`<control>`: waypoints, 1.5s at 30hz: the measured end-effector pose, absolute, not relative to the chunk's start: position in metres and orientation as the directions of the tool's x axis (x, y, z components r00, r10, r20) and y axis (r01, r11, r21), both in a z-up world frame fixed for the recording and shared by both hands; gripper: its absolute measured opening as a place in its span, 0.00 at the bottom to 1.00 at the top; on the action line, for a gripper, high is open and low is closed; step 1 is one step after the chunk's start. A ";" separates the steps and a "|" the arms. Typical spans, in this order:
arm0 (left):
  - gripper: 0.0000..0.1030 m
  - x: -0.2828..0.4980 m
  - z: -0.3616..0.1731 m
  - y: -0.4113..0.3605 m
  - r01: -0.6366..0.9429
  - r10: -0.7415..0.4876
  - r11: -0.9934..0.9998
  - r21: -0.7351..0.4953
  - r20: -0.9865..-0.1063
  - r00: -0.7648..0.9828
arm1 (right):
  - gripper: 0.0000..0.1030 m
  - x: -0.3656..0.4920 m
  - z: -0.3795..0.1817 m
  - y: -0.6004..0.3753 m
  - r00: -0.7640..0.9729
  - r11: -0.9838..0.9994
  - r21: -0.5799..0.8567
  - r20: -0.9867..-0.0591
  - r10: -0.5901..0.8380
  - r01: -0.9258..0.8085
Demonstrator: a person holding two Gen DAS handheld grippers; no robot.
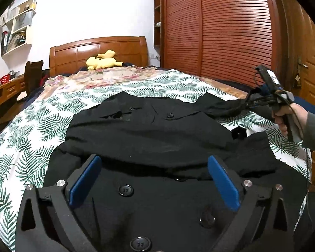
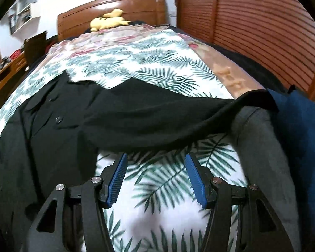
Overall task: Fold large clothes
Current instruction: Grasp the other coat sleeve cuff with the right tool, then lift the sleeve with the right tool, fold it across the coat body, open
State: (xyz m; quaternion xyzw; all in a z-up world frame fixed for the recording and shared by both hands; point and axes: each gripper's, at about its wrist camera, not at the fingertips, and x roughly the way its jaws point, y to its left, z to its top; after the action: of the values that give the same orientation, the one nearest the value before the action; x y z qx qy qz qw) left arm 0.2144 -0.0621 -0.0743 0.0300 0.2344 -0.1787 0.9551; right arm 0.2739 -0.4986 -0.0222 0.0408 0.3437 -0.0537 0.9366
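A large black buttoned garment is spread front-up on a bed's leaf-patterned cover, collar toward the headboard. One part has been folded across the body; one sleeve is stretched sideways, apparently lifted off the cover.

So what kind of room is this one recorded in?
A home bedroom, most likely: a bed with a wooden headboard, a leaf-print bedspread with a black coat on it, and a louvred wardrobe.

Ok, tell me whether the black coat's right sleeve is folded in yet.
Not yet. The sleeve lies stretched sideways off the black coat across the leaf-print bedspread, toward the bed's edge.
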 end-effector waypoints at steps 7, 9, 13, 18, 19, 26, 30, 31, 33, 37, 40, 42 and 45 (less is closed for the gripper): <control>0.98 0.214 -0.073 -0.058 0.375 -0.356 0.926 -0.053 -0.454 0.816 | 0.57 0.302 -0.029 -0.511 0.720 0.967 0.091 -0.685 -0.111 0.236; 0.98 0.215 -0.073 -0.058 0.379 -0.360 0.924 -0.052 -0.455 0.814 | 0.57 0.312 -0.032 -0.515 0.701 0.960 0.090 -0.701 -0.128 0.265; 0.98 0.215 -0.073 -0.059 0.384 -0.364 0.922 -0.052 -0.461 0.809 | 0.22 0.326 -0.035 -0.518 0.676 0.952 0.069 -0.720 -0.159 0.297; 0.98 0.215 -0.074 -0.060 0.387 -0.367 0.920 -0.056 -0.467 0.804 | 0.05 0.318 -0.012 -0.503 0.725 0.966 0.030 -0.667 -0.173 0.258; 0.98 0.215 -0.074 -0.059 0.387 -0.367 0.920 -0.056 -0.468 0.804 | 0.04 0.311 -0.002 -0.495 0.753 0.969 0.024 -0.634 -0.175 0.245; 0.98 0.215 -0.074 -0.059 0.388 -0.366 0.920 -0.055 -0.470 0.803 | 0.04 0.254 0.054 -0.420 0.879 0.999 -0.036 -0.474 -0.047 0.034; 0.98 0.214 -0.074 -0.059 0.387 -0.368 0.920 -0.059 -0.470 0.802 | 0.04 0.216 0.071 -0.372 0.896 0.991 -0.059 -0.437 0.081 -0.118; 0.98 0.214 -0.074 -0.059 0.387 -0.368 0.920 -0.061 -0.471 0.802 | 0.04 0.206 0.072 -0.358 0.893 0.985 -0.069 -0.436 0.112 -0.157; 0.98 0.215 -0.074 -0.058 0.386 -0.369 0.920 -0.064 -0.473 0.800 | 0.04 0.191 0.068 -0.339 0.882 0.975 -0.080 -0.446 0.152 -0.209; 0.98 0.214 -0.074 -0.058 0.388 -0.371 0.919 -0.066 -0.474 0.799 | 0.04 0.172 0.049 -0.312 0.838 0.958 -0.100 -0.515 0.180 -0.268; 0.98 0.215 -0.074 -0.057 0.389 -0.372 0.919 -0.066 -0.475 0.798 | 0.04 0.166 0.030 -0.302 0.799 0.954 -0.107 -0.576 0.170 -0.280; 0.98 0.215 -0.074 -0.057 0.389 -0.372 0.919 -0.066 -0.474 0.798 | 0.05 0.164 0.025 -0.302 0.782 0.953 -0.095 -0.597 0.177 -0.288; 0.98 0.215 -0.074 -0.057 0.389 -0.371 0.919 -0.064 -0.475 0.798 | 0.05 0.172 0.027 -0.302 0.770 0.953 -0.096 -0.615 0.171 -0.288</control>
State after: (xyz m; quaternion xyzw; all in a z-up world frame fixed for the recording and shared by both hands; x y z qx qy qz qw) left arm 0.2146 -0.0574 -0.0743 0.0183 0.2469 -0.2003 0.9479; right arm 0.1720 -0.3024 0.0272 -0.0925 0.3164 0.1223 0.9362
